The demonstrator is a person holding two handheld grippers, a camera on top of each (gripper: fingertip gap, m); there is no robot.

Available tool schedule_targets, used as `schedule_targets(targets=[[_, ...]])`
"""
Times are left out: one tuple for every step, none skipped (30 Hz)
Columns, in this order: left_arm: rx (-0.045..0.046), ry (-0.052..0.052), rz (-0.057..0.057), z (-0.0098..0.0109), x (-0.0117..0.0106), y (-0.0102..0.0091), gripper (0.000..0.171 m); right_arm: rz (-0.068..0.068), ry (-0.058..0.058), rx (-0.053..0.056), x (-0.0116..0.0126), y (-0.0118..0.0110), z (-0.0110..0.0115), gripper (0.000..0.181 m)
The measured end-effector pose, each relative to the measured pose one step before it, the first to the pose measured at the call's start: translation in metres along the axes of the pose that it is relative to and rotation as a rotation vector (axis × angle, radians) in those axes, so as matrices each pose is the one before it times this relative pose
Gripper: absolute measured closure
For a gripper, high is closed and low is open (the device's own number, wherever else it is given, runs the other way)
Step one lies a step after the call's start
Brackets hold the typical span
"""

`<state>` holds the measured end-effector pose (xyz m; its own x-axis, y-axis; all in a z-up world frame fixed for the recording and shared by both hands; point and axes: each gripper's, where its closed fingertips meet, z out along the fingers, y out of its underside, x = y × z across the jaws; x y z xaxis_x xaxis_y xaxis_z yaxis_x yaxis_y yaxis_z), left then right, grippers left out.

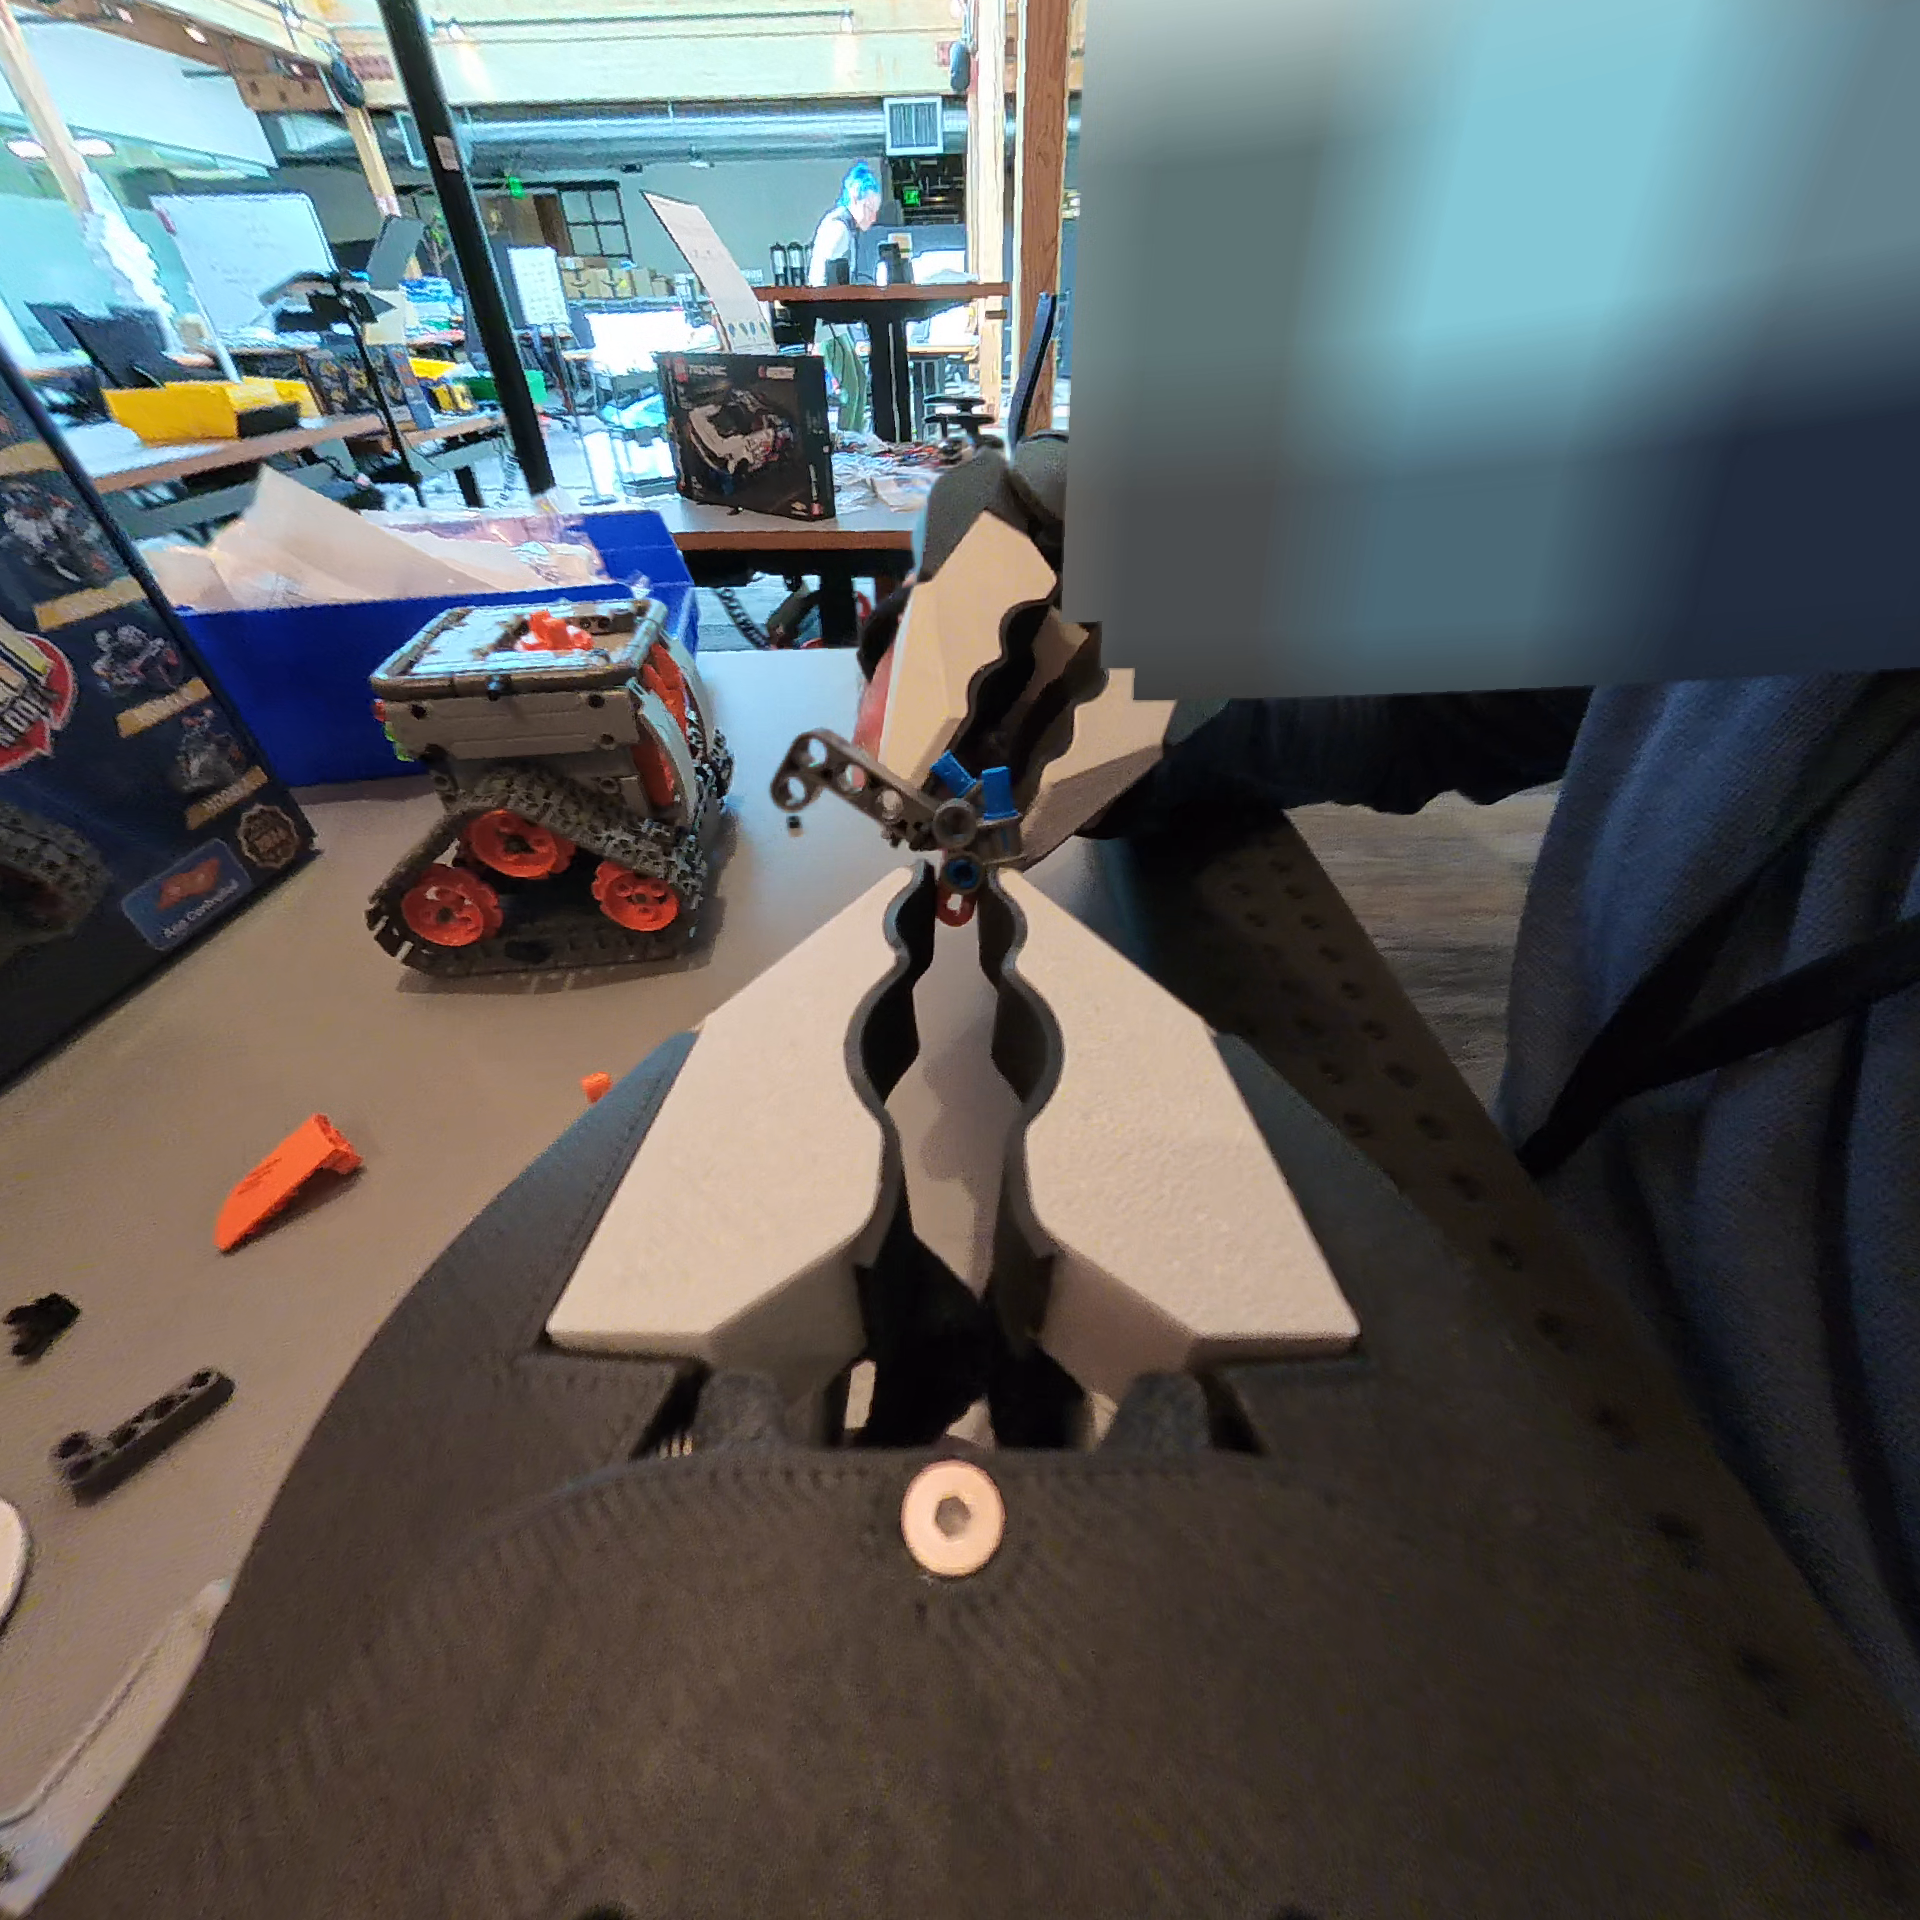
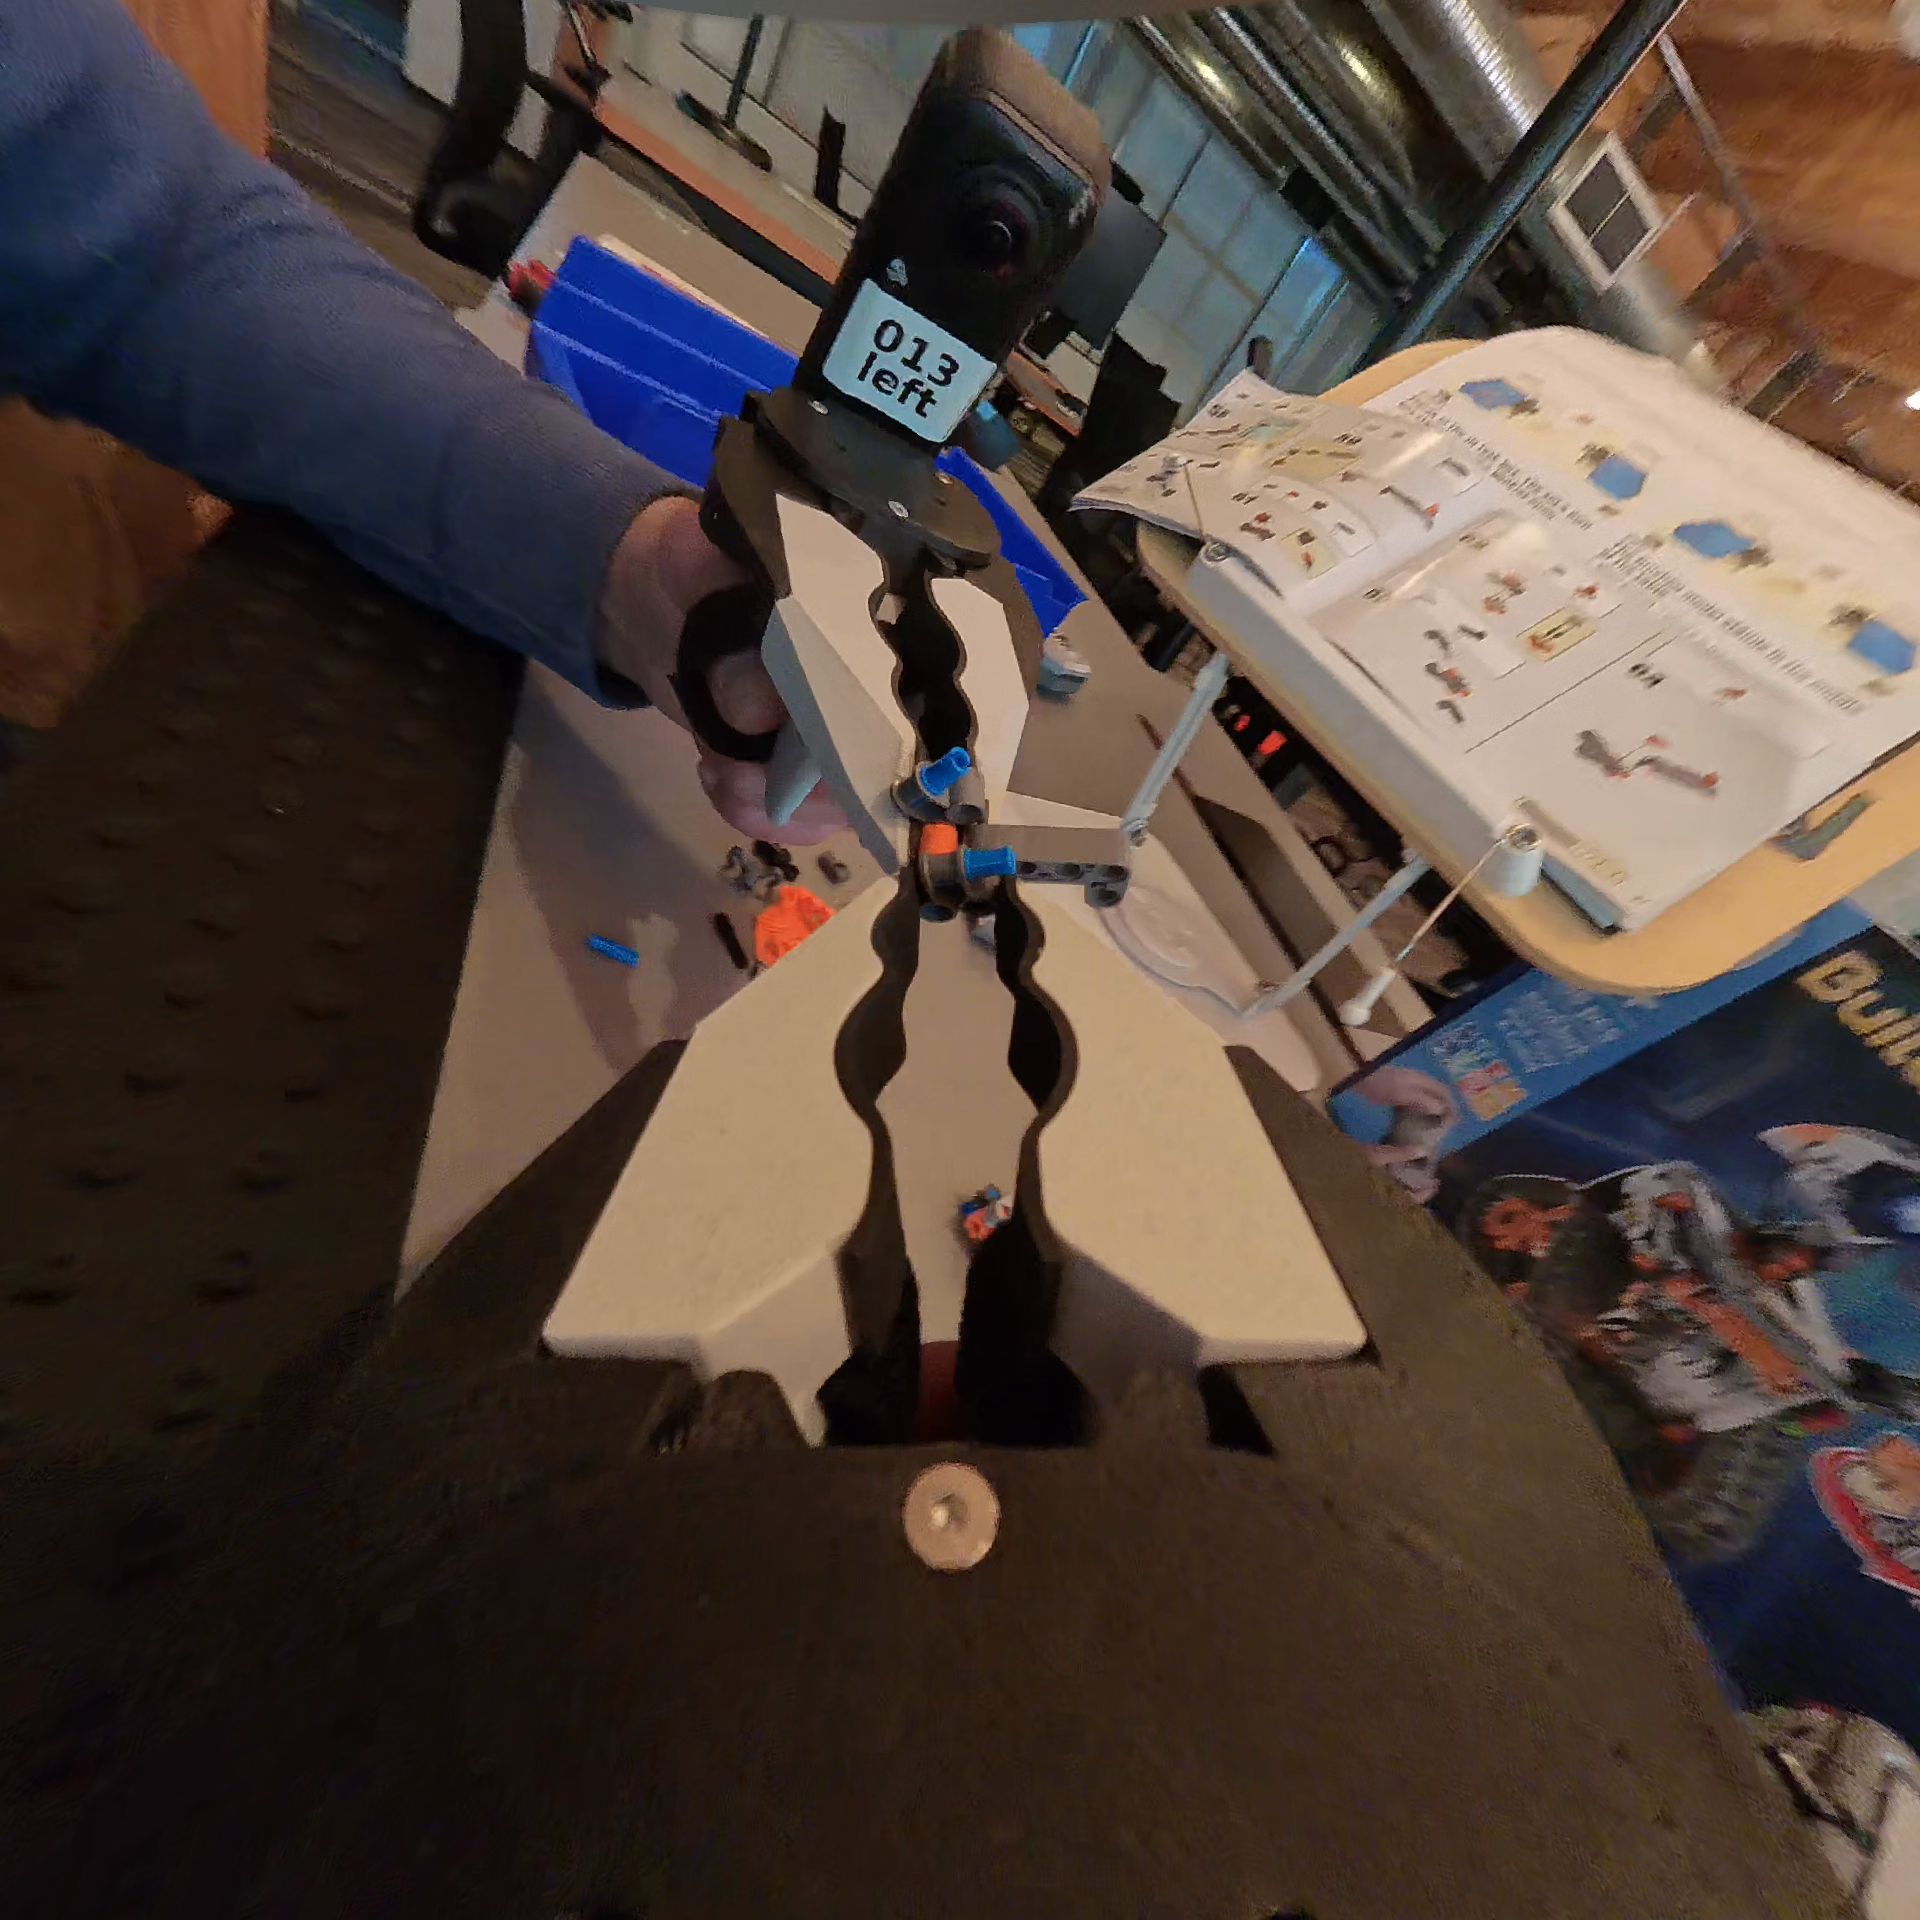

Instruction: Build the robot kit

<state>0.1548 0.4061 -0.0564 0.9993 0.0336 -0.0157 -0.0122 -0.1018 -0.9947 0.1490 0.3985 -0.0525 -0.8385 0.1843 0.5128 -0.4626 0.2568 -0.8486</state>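
— Plastic, small: grey assembly of a holed beam, a joint and blue pins, held in the air above the table, between both grippers.

— Left gripper closed on the lower end, on a red bit and a blue pin; right gripper closed on the same assembly from the opposite side.

— Probably light and stiff, yet only pressed together (likely to pop apart if twisted hard).

— Pins round and smooth, so likely slippery. Safer grip on the flat beam or the joint.

— Tracked model well apart on the table, loose parts near it, booklet on a stand.
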Motion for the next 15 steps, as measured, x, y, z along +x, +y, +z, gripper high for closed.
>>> schedule_targets(targets=[[0.00203,0.0061,-0.0183,-0.00004,-0.00017,0.00015,0.165,-0.0387,0.0166,-0.0098,0.00029,-0.00010,0.00008,0.168],[-0.00022,-0.0030,-0.0040,0.00017,-0.00074,0.00071,0.165,-0.0397,0.0159,-0.0121,0.00041,0.00090,0.00010,0.168],[0.00384,0.0071,-0.0221,0.00019,0.00013,-0.00007,0.165,-0.0279,0.0125,-0.0064,0.00004,0.00024,-0.00014,0.168],[0.01034,0.0099,-0.0284,-0.00008,0.00013,-0.00112,0.165,-0.0302,0.0187,-0.0040,0.00065,-0.00089,-0.00035,0.169],[0.00203,-0.0043,-0.0067,-0.00001,-0.00115,0.00007,0.165,-0.0235,0.0126,-0.0121,0.00093,0.00021,0.00014,0.168],[-0.00554,-0.0191,0.0032,0.00040,-0.00289,0.00090,0.165,-0.0043,0.0048,-0.0135,0.00102,0.00244,0.00077,0.168],[0.00058,-0.0187,-0.0031,0.00051,-0.00331,0.00043,0.165,-0.0066,0.0135,-0.0100,0.00193,0.00299,0.00109,0.168],[-0.00005,0.0009,-0.0085,0.00000,-0.00134,0.00088,0.165,-0.0197,0.0113,-0.0069,0.00078,0.00137,0.00056,0.168],[-0.00320,0.0078,-0.0107,-0.00075,-0.00072,0.00071,0.165,-0.0102,0.0111,0.0024,0.00088,-0.00058,0.00039,0.168],[0.00124,0.0006,-0.0067,-0.00083,-0.00119,-0.00033,0.165,0.0182,-0.0052,0.0007,0.00030,0.00096,0.00095,0.168],[-0.00446,0.0021,-0.0039,-0.00029,-0.00041,0.00033,0.165,0.0474,-0.0269,-0.0048,-0.00042,0.00343,0.00080,0.167],[-0.00078,0.0094,-0.0052,-0.00026,0.00091,-0.00035,0.166,0.0707,-0.0354,0.0087,0.00046,0.00176,-0.00099,0.166],[0.00032,0.0237,-0.0117,-0.00032,0.00297,-0.00056,0.166,0.0694,-0.0321,0.0237,0.00194,-0.00149,-0.00272,0.160],[-0.00327,0.0175,-0.0132,-0.00028,0.00172,-0.00015,0.166,0.0611,-0.0306,0.0152,0.00203,-0.00075,-0.00252,0.156],[-0.00549,0.0098,-0.0040,-0.00032,0.00087,0.00046,0.166,0.0512,-0.0179,0.0083,0.00329,0.00078,-0.00212,0.155]])
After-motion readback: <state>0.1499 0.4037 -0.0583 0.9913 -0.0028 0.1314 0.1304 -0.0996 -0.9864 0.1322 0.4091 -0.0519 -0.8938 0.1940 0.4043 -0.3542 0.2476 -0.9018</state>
